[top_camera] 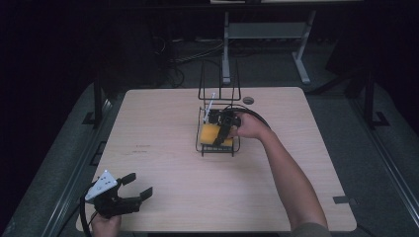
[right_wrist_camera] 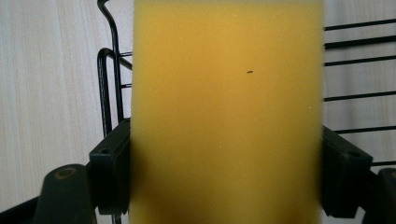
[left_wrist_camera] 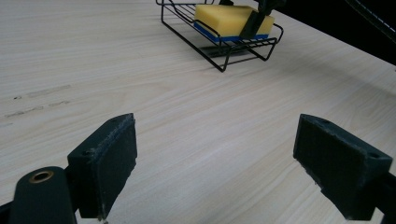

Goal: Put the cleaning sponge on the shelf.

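In the wire rack (top_camera: 217, 145) at mid-desk, the yellow sponge (top_camera: 211, 133) is clamped between the right gripper (top_camera: 225, 129) jaws, seemingly for placing or lifting, while the left gripper (top_camera: 133, 190) is held open, idle, near the desk (top_camera: 163, 123) edge.

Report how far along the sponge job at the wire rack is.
Done: the yellow sponge lies in the black wire rack. In hand: the right gripper has a jaw on each side of the sponge; whether placing or lifting cannot be told. Left: letting go or lifting out. The left gripper waits open over the table.
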The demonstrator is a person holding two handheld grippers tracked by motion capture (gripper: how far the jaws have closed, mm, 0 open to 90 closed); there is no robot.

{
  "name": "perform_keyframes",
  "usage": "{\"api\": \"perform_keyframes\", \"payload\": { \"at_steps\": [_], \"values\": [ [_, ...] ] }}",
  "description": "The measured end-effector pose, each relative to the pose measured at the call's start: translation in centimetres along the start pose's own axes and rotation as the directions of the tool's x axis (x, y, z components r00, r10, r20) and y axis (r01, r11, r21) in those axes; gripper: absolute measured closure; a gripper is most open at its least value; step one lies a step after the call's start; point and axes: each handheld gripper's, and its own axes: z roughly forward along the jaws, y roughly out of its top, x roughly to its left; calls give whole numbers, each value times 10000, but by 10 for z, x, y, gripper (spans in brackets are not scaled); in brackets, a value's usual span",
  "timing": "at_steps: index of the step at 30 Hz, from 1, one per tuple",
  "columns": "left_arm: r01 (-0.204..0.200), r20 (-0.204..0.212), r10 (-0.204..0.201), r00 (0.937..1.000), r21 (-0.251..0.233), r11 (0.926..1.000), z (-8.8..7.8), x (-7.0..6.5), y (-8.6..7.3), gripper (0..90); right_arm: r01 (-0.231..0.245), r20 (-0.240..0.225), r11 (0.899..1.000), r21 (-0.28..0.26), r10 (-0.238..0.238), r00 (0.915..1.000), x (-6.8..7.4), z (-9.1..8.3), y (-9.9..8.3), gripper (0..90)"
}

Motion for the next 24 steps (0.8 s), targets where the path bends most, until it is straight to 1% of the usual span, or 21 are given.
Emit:
{"api": "perform_keyframes", "payload": {
  "at_steps": [5,14,17,19,22,24],
  "values": [
    [-13,10,13,10000,-15,10000,0,0,0,128,48,-9,10000,-61,-48,10000,0,1,0,213],
    [18,3,-18,10000,-29,10000,0,0,0,128,-62,-18,10000,9,62,10000,0,1,0,206],
    [21,-6,-21,10000,-40,10000,0,0,0,128,-34,23,10000,28,34,10000,1,1,0,191],
    [-14,-13,14,10000,-14,10000,-1,0,0,128,-120,-6,9999,40,120,9999,2,2,0,181],
    [-31,3,31,10000,3,10000,-1,-1,0,128,-116,83,9999,126,115,9999,3,3,0,169],
    [-26,3,26,10000,-16,10000,-1,-1,0,128,-122,122,9999,93,121,9999,4,1,1,165]
  ]
}}
